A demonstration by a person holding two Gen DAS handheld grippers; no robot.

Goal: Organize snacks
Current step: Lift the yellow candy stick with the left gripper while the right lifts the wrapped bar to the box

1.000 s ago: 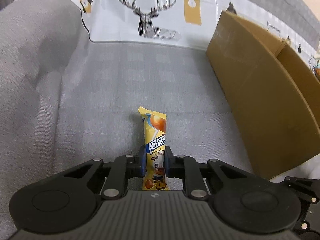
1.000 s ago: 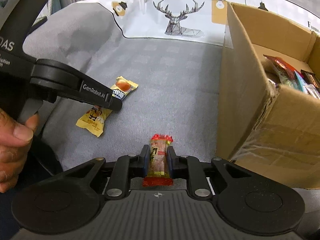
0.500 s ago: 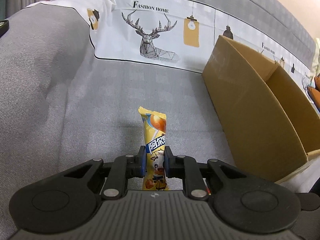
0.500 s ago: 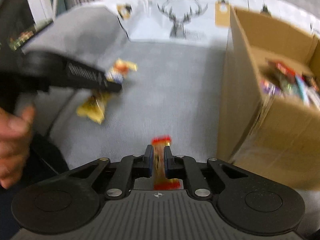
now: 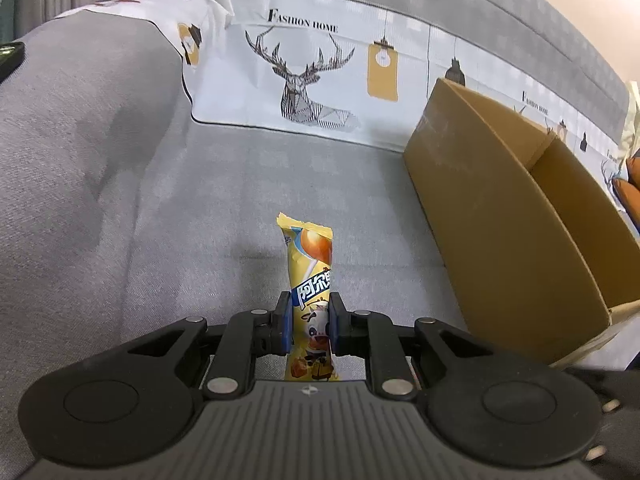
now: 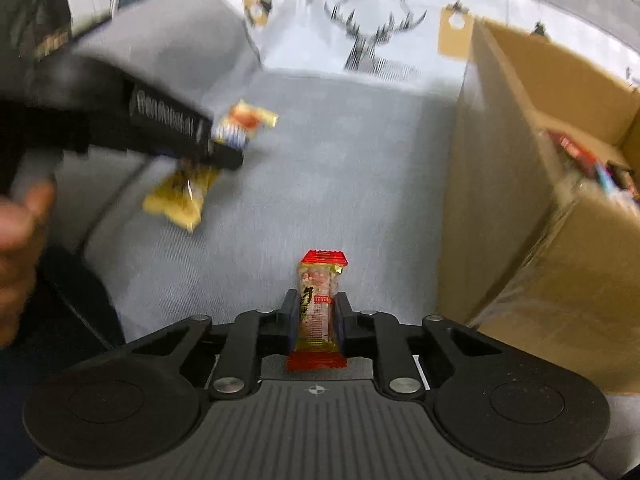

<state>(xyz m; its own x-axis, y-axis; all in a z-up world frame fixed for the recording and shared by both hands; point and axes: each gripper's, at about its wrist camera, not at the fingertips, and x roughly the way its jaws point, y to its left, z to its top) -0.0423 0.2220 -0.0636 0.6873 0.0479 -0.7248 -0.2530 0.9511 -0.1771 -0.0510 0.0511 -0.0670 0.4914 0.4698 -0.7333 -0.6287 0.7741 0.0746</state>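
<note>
**Two Snacks Clamped Beside the Box**

The left gripper (image 5: 310, 322) pinches a yellow candy packet (image 5: 310, 280) above open grey sofa cushion (image 5: 200, 200); the right gripper (image 6: 318, 320) clamps a red-ended snack bar (image 6: 320, 300). At three o'clock stands the cardboard box (image 6: 520, 220), its contents blurred.

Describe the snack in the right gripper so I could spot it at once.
Find the big cardboard box on the grey sofa; just left of its near corner, the right gripper pinches a small snack bar. It has a clear middle and red ends, unlike the long yellow packet in the left gripper.
</note>
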